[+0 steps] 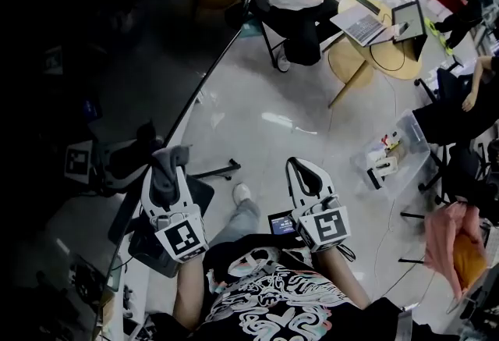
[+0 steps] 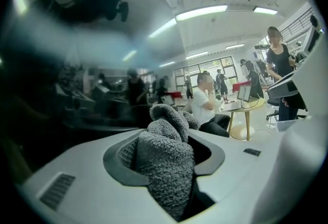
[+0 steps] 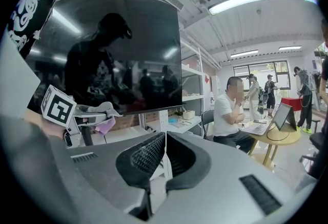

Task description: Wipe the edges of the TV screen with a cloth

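The TV screen (image 1: 93, 58) is the big dark glossy panel filling the left of the head view; its edge runs diagonally down to the left. My left gripper (image 1: 165, 161) is shut on a grey fluffy cloth (image 1: 166, 175) right beside that edge. In the left gripper view the cloth (image 2: 166, 156) bulges out between the jaws, with the reflective screen (image 2: 66, 64) close behind. My right gripper (image 1: 304, 175) hangs apart to the right, shut and empty. In the right gripper view the screen (image 3: 118, 48) stands ahead, and the right gripper (image 3: 164, 143) has its jaws pressed together.
A person sits at a round wooden table (image 1: 386, 58) with laptops at the back. A clear plastic bin (image 1: 394, 150) lies on the floor to the right. A chair base (image 1: 214, 172) stands near the screen's foot. A white shelf (image 3: 177, 124) sits below the screen.
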The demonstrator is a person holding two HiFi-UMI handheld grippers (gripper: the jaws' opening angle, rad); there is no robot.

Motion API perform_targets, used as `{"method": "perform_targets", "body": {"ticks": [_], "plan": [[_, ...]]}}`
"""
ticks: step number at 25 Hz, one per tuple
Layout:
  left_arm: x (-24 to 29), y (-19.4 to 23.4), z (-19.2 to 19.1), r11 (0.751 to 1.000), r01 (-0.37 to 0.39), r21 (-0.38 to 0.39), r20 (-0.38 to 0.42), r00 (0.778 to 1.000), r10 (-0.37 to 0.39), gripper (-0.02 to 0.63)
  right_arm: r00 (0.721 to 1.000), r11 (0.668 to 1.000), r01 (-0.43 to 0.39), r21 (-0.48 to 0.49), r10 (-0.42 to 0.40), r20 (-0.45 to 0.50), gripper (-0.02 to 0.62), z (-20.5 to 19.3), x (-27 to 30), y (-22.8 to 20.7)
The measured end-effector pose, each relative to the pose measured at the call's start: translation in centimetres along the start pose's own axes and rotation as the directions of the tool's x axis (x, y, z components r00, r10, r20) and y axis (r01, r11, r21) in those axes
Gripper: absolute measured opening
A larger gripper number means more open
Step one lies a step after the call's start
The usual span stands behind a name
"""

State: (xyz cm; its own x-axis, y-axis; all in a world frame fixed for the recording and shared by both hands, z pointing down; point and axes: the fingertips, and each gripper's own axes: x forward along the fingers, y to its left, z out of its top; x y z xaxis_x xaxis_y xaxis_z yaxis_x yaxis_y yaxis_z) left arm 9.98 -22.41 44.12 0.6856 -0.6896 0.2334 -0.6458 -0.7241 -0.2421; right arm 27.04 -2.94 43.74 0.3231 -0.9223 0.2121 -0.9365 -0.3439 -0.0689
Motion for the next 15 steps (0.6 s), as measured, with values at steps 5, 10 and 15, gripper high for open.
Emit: {"method": "perform_targets", "body": {"ticks": [5, 10, 15], "plan": [[0.5, -0.2, 0.5, 0.997, -0.014, -0.072, 0.023, 1.0, 0.016, 0.196, 0.998, 0.999, -0.036, -0.004, 0.036, -0.045, 0.031, 0.0, 2.1, -0.2], [0.8, -0.1, 0.3, 0.999, -0.008, -0.048, -0.002, 1.0, 0.008, 0.195, 0.997, 0.997, -0.068, -0.03, 0.067, -0.027, 0.03, 0.7, 3.9, -0.1], [1.9, -0.5, 0.7, 0.998, -0.016, -0.057, 0.0, 1.0, 0.016, 0.196, 0.997, 0.999, -0.05, -0.012, 0.049, -0.053, 0.031, 0.3, 4.4, -2.1]]}}
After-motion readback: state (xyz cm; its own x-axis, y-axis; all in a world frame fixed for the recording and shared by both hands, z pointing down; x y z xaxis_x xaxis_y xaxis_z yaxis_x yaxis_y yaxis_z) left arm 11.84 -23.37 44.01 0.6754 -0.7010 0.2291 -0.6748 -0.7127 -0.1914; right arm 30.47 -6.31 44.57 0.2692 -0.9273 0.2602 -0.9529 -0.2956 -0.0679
